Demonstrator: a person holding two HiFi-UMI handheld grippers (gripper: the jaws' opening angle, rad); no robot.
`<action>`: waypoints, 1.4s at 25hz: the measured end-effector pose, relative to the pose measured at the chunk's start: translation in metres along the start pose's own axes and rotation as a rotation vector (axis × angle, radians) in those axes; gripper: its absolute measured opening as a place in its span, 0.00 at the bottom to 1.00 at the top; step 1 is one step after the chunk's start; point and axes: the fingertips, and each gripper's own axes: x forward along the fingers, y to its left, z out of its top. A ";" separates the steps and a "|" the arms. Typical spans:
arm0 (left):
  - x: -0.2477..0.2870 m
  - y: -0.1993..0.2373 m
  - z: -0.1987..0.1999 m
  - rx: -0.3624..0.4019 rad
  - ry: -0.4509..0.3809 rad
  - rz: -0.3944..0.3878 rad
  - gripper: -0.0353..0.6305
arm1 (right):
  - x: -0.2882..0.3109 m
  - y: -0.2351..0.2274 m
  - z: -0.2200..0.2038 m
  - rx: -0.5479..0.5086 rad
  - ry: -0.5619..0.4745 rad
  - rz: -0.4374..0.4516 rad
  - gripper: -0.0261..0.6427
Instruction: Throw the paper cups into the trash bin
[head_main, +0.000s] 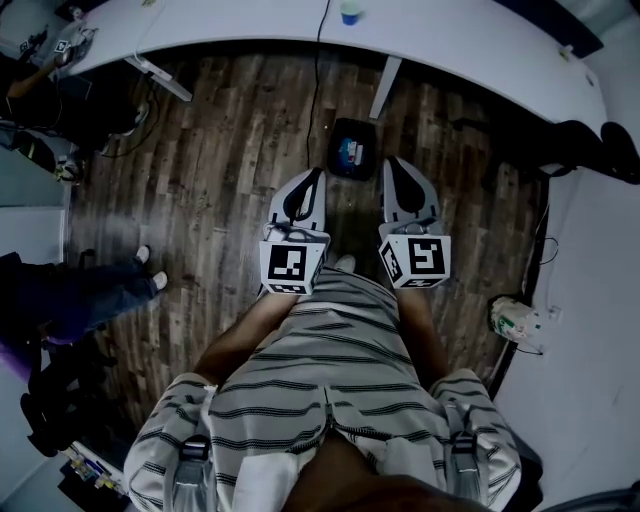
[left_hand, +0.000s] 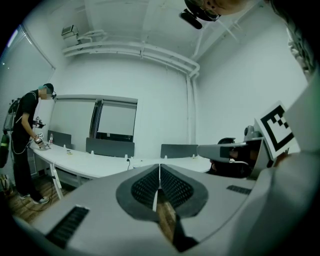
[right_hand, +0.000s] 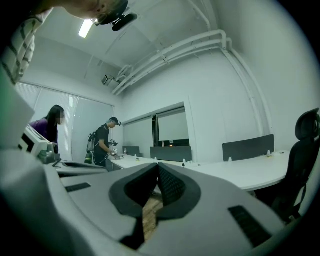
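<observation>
In the head view both grippers are held side by side over the wooden floor, pointing toward the curved white table (head_main: 480, 45). My left gripper (head_main: 318, 173) is shut with nothing between its jaws. My right gripper (head_main: 389, 160) is shut and empty too. Just beyond their tips a small black bin (head_main: 352, 148) stands on the floor, with something blue and white showing inside. A blue cup (head_main: 350, 12) stands on the table top farther off. In the left gripper view my left gripper (left_hand: 159, 167) has its pads meeting. The right gripper view shows my right gripper (right_hand: 158, 167) the same way.
A black cable (head_main: 318, 90) runs down from the table near the bin. Black office chairs (head_main: 600, 150) stand at the right. A white bundle (head_main: 520, 320) lies by the right wall. A person's legs (head_main: 100, 290) are at the left; another person (left_hand: 30, 135) works at the far table.
</observation>
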 end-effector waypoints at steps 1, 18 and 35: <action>0.010 0.005 0.001 0.004 -0.001 -0.008 0.09 | 0.011 -0.002 0.000 -0.001 0.003 0.003 0.07; 0.185 0.109 0.045 -0.022 0.015 -0.094 0.09 | 0.188 -0.063 0.033 0.015 0.006 -0.100 0.07; 0.286 0.156 0.040 -0.032 0.073 -0.217 0.09 | 0.284 -0.100 0.038 0.023 0.028 -0.217 0.07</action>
